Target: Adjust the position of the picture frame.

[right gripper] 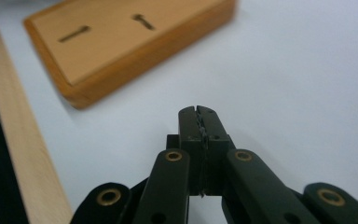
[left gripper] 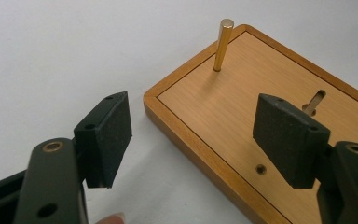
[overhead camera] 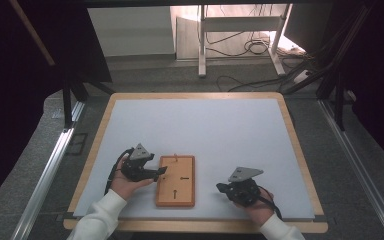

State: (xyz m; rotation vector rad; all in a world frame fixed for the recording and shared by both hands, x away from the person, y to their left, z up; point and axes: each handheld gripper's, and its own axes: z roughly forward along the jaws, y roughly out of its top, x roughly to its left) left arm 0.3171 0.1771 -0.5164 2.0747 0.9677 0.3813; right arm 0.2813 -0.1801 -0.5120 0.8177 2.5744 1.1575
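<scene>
A wooden board (overhead camera: 175,181) lies flat on the counter (overhead camera: 220,130) near its front edge, between the two hands, with a brass peg (left gripper: 223,44) standing upright near one corner. The left hand-held gripper (left gripper: 193,137) straddles the board's edge, jaws wide apart, gripping nothing. The right hand-held gripper (right gripper: 199,122) sits apart from the board, jaws pressed together and empty.
</scene>
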